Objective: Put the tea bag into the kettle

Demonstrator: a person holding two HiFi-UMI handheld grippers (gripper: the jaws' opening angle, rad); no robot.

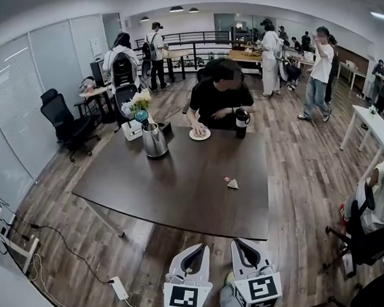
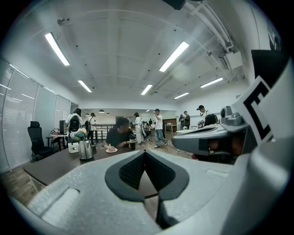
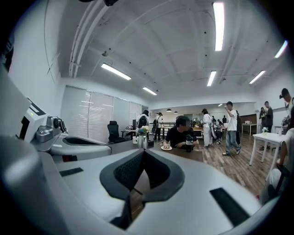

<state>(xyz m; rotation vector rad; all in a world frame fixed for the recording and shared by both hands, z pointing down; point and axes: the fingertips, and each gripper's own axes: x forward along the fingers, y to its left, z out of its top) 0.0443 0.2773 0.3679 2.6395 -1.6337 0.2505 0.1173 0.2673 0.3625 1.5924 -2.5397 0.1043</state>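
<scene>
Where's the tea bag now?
Head view: the tea bag lies on the table, right of centre toward the near edge, well right of the kettle.

Wood floor (image 1: 307, 176), dark table (image 1: 177, 187), black chair (image 1: 64, 119), strip lights (image 3: 218, 23), possibly blinds (image 1: 13, 106) left.

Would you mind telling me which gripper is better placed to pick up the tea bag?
Probably the right gripper: the tea bag lies nearly straight ahead of it, whereas the left gripper sits further aside. Both are shut and empty.

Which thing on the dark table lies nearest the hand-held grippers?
The small pale triangular tea bag, lying farther forward; the shiny steel kettle, white plate and black mug stand at the far end.
</scene>
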